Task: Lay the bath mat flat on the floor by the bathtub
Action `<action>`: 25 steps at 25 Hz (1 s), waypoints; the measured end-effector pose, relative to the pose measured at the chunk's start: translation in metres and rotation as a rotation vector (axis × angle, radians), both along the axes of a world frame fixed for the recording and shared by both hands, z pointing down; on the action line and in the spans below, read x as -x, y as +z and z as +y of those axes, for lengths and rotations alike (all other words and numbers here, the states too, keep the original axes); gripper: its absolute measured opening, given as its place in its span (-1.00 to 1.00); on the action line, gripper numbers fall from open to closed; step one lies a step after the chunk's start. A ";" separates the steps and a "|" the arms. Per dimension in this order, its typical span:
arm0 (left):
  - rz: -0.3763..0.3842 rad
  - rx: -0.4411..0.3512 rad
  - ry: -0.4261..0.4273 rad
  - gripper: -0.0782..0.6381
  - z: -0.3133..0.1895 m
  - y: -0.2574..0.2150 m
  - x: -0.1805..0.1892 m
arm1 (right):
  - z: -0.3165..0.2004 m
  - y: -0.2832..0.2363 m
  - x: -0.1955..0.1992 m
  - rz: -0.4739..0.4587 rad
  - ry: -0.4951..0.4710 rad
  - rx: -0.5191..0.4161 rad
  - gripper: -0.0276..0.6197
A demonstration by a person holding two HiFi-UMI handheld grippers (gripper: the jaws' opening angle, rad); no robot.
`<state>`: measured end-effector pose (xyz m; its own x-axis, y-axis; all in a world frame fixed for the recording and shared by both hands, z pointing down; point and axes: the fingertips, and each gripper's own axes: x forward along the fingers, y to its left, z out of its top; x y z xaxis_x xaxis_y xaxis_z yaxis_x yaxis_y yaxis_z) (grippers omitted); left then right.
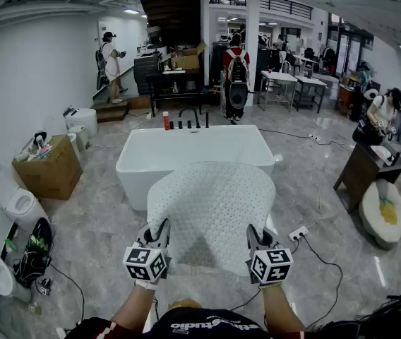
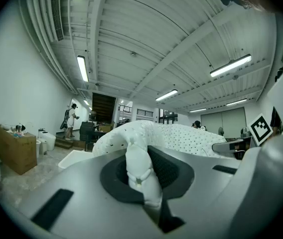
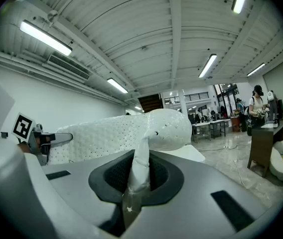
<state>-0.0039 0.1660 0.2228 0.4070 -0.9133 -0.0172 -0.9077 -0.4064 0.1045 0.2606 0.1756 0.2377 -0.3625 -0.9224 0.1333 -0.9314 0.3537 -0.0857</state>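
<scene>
The white, perforated bath mat (image 1: pixel 211 203) was off the floor (image 1: pixel 94 224), held up by its near edge between the two grippers and spread wide across the middle of the head view. The left gripper (image 1: pixel 157 233) had the mat's 7 o'clock corner. In the left gripper view its fingers were clamped on a bunched fold of the mat, which rose from between them and arched away toward 2 o'clock. The right gripper (image 1: pixel 257 237) had the 5 o'clock corner. Its fingers were pinched narrow on a thin pleat of the mat, and the sheet stretched off toward 9 o'clock in the right gripper view. Both grippers pointed roughly level, side by side.

The white bathtub (image 1: pixel 193 150) stood at 12 o'clock from the mat. The mat's rounded far edge overlapped the tub's near rim in the head view, and whether the two touched could not be told. A red bottle (image 1: pixel 166 121) stood at the tub's far rim, at 11 o'clock. A cardboard box (image 1: pixel 49 168) sat on the floor at 9 o'clock from the tub, well apart from it, with a toilet (image 1: pixel 13 203) at 8 o'clock by the wall. A power strip (image 1: pixel 298 233) lay on the floor at 3 o'clock from the right gripper.
</scene>
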 end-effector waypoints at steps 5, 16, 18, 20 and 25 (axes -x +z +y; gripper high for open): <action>0.000 0.001 0.004 -0.69 -0.001 0.001 -0.003 | -0.001 0.000 0.000 0.000 -0.005 -0.003 -0.78; 0.010 0.003 0.009 -0.68 -0.002 -0.002 -0.009 | -0.001 -0.001 -0.012 -0.012 0.014 -0.003 -0.78; 0.006 0.002 0.010 -0.69 0.000 -0.003 -0.011 | 0.000 -0.001 -0.012 -0.017 0.011 -0.002 -0.78; 0.003 0.001 0.009 -0.69 0.001 -0.004 -0.010 | 0.002 -0.002 -0.010 -0.016 0.004 -0.005 -0.77; 0.006 0.003 0.000 -0.69 0.004 -0.004 -0.008 | 0.004 -0.002 -0.007 -0.003 -0.014 -0.008 -0.74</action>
<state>0.0044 0.1702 0.2186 0.4069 -0.9133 -0.0168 -0.9070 -0.4062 0.1112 0.2675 0.1800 0.2355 -0.3758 -0.9182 0.1248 -0.9261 0.3674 -0.0859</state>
